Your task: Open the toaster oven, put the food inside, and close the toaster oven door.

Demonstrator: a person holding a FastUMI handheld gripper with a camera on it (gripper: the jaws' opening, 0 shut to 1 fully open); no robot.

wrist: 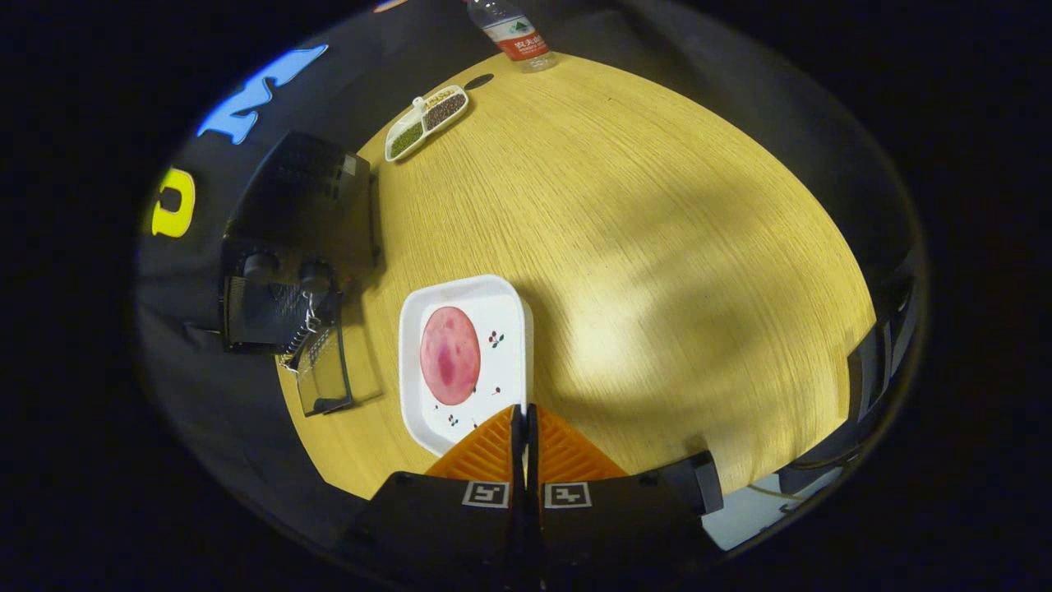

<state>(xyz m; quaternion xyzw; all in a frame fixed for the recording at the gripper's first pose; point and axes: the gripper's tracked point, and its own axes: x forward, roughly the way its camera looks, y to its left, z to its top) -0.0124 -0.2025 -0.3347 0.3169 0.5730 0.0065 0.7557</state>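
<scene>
Clenched with nothing between its fingers, the claw (523,411) hovers over the near rim of the white tray (509,300) holding the pink food slice (449,355) just ahead-left, while the toaster oven (283,247) farther left shows its door (322,370) lowered, apparently ready for loading.

Table (641,247): light wood grain, matt. Tray (514,308): white glossy plastic. Oven (300,222): black matt metal w/ glass door (322,370). Far bottle (514,31): clear plastic. Gripper (523,423) fingers pressed together, ribbed.
</scene>
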